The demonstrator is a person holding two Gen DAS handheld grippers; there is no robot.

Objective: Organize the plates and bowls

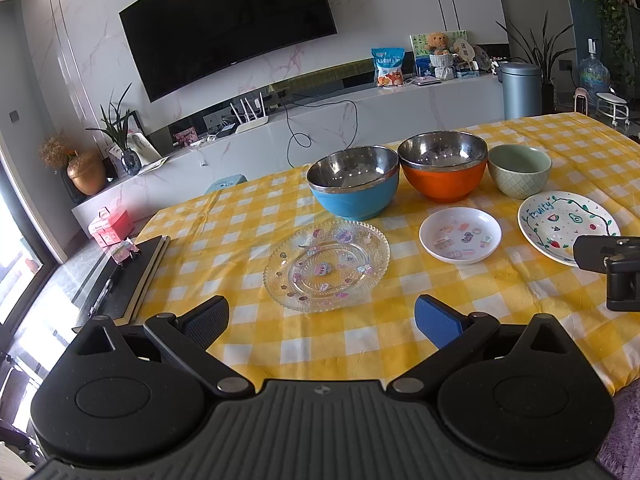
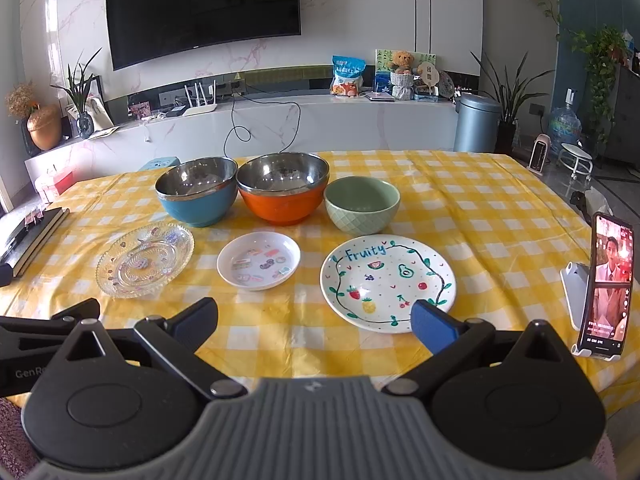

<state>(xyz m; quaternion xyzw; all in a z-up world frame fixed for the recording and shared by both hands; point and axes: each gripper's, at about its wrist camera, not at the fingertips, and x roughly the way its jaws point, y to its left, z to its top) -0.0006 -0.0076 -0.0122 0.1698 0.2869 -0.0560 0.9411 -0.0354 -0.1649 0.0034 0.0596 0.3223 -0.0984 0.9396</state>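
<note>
Dishes stand in two rows on the yellow checked tablecloth (image 2: 460,208): in the far row, from left to right, the blue bowl (image 2: 197,191), the orange bowl (image 2: 282,188) and the green bowl (image 2: 362,205); in the near row the glass plate (image 2: 145,260), the small white plate (image 2: 258,260) and the fruit plate (image 2: 388,282). Nothing is stacked yet, so I judge that the work is only at its start. The left gripper (image 1: 320,320) hovers near the glass plate with its jaws spread wide and holding nothing. The right gripper (image 2: 316,320) is also wide and free, and its right finger is in front of the near rim of the fruit plate; if it touches, I cannot tell. A good first step, I think, is to take one plate by the near rim, with one finger under the edge and one above. The plates lie flat on soft cloth, so the lower finger should slide under slowly and not push the plate away. The glass plate looks slippery and fragile. A phone (image 2: 606,280) stands on the right, so wide swings there are risky.
</note>
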